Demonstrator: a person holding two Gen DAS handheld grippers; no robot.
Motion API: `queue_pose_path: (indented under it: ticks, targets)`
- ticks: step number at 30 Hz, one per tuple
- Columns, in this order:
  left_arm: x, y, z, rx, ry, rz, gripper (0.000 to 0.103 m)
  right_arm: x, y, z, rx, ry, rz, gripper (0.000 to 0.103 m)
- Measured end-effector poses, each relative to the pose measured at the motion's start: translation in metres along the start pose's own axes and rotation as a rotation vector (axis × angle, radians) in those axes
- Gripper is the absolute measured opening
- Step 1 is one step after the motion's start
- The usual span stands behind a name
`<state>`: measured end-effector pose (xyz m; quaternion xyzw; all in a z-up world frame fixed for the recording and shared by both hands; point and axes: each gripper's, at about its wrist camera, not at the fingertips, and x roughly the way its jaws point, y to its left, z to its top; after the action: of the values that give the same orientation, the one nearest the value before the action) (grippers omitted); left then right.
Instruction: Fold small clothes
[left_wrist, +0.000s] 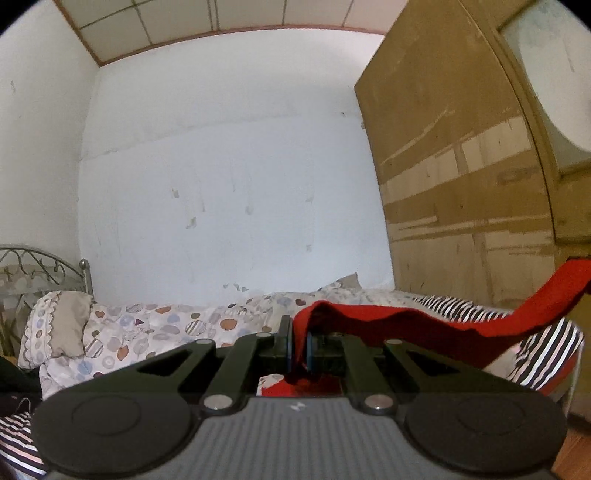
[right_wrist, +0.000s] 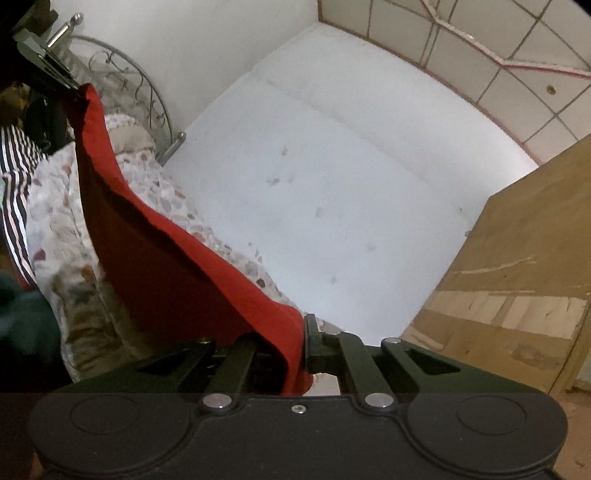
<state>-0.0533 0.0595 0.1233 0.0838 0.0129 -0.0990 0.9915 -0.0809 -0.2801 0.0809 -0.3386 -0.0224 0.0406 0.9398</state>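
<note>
Left wrist view: our left gripper (left_wrist: 299, 343) clamps a red knit cloth (left_wrist: 406, 325). Our right gripper (right_wrist: 295, 350) grips its other end, above the far patterned quilt (left_wrist: 166, 321).

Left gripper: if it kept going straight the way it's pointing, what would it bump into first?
Probably the white plastered wall. The left gripper, shut on the red knitted cloth, points level above the floral-patterned bed; depth is unclear.

Soft cloth, matt plastic, worn wood

The red knitted cloth garment (left_wrist: 424, 325) looks matt; the black plastic gripper (left_wrist: 299, 345) matt; the brown wooden wardrobe (left_wrist: 461, 166) scuffed, rough.
</note>
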Motion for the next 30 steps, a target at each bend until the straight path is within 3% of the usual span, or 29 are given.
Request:
queue_pose_path:
  ticks: [3, 7, 10, 15, 22, 26, 30]
  targets:
    - [0.003, 0.001, 0.011, -0.004, 0.012, 0.002, 0.006, -0.006, -0.007, 0.004, 0.036, -0.026, 0.003, 0.004]
    - [0.032, 0.018, 0.024, -0.068, 0.055, -0.021, 0.006, 0.021, -0.023, 0.006, 0.113, -0.025, 0.018, 0.004]
    - [0.079, 0.038, 0.036, -0.127, 0.141, -0.037, 0.006, 0.066, -0.039, 0.012, 0.208, 0.006, 0.059, 0.004]
    - [0.173, 0.072, 0.038, -0.242, 0.273, -0.052, 0.006, 0.164, -0.052, 0.021, 0.227, 0.095, 0.134, 0.004]
    - [0.283, 0.078, -0.002, -0.228, 0.365, -0.013, 0.006, 0.288, -0.036, -0.001, 0.158, 0.223, 0.159, 0.005]
    - [0.342, 0.076, -0.037, -0.200, 0.444, -0.006, 0.006, 0.352, -0.015, -0.031, 0.150, 0.331, 0.205, 0.006]
    - [0.385, 0.077, -0.071, -0.237, 0.534, -0.033, 0.007, 0.402, 0.002, -0.071, 0.216, 0.476, 0.265, 0.006]
